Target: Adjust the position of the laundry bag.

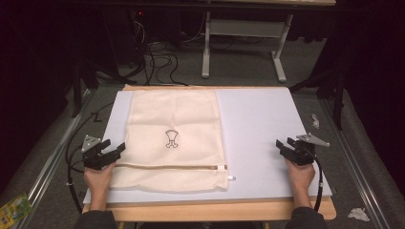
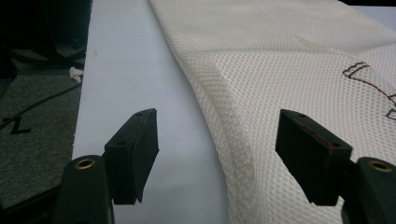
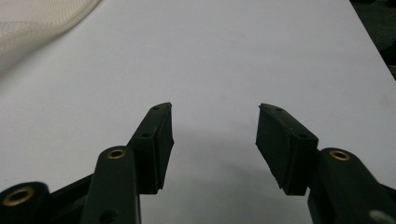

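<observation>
The cream mesh laundry bag (image 1: 172, 140) lies flat on the left half of the white board (image 1: 267, 129), zipper (image 1: 169, 166) running along the near edge with its pull at the right end. The left gripper (image 1: 111, 151) sits at the bag's left edge, jaws spread wide and straddling the hem with nothing pinched yet; the right gripper (image 1: 282, 147) hovers well apart over bare board, also released and empty. Best bet for the person: lower the left jaws square over the edge so both mesh layers get caught, then bring the right one across toward the zipper end
</observation>
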### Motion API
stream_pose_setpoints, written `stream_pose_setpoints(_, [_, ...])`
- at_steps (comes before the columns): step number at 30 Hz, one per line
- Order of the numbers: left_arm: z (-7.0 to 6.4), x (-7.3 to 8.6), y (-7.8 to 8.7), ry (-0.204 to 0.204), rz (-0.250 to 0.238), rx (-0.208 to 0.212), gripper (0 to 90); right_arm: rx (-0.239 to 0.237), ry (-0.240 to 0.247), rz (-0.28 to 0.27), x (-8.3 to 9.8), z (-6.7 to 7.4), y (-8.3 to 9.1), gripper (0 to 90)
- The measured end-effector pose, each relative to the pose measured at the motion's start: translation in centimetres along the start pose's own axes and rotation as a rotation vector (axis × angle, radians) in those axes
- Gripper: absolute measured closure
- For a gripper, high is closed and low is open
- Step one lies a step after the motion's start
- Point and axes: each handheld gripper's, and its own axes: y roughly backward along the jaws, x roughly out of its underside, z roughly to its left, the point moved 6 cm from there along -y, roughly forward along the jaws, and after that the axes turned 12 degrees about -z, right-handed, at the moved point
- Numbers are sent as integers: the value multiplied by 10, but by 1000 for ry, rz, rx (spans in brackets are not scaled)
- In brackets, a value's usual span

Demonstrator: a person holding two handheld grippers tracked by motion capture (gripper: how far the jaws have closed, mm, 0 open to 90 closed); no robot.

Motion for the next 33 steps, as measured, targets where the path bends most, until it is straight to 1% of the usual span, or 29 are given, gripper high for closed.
stream_pose_setpoints(5, [1,0,0,6,5,6,301,2,8,1,0,0,0,460])
stream_pose_setpoints(7, [0,0,0,8,0,10,306,1,9,0,0,0,0,456])
stream_pose_setpoints(8, [-1,-1,2,-11,-18,9,316,-5,14,-2,0,1,0,446])
stream_pose_setpoints(12, [-2,-2,2,-7,-26,18,313,-10,22,0,-1,2,0,441])
stream_pose_setpoints(14, [-3,-2,1,-14,-15,26,310,-6,9,3,-1,1,0,439])
stream_pose_setpoints(17, [-4,-1,0,-11,-3,32,294,2,-5,12,-1,-1,-1,440])
stream_pose_setpoints(19, [-4,-1,0,-5,6,36,290,6,1,17,-1,-1,-2,443])
stream_pose_setpoints(22, [-5,-2,-1,3,15,31,292,16,7,18,-2,0,-1,443])
stream_pose_setpoints(24, [-6,-2,-1,13,22,34,296,12,8,15,-3,1,0,443])
stream_pose_setpoints(25, [-7,-2,0,11,23,32,296,14,14,16,-3,1,0,444])
stream_pose_setpoints(28, [-7,-4,2,19,22,36,303,4,5,10,-4,1,1,443])
stream_pose_setpoints(30, [-6,-4,3,17,32,37,303,1,7,4,-5,2,2,439])
stream_pose_setpoints(31, [-6,-5,4,18,36,40,303,2,13,3,-6,3,2,431])
stream_pose_setpoints(32, [-5,-5,5,16,36,38,303,15,35,-10,-8,4,4,437])
stream_pose_setpoints(33, [-5,-6,5,14,38,41,303,15,35,-10,-8,4,4,437])
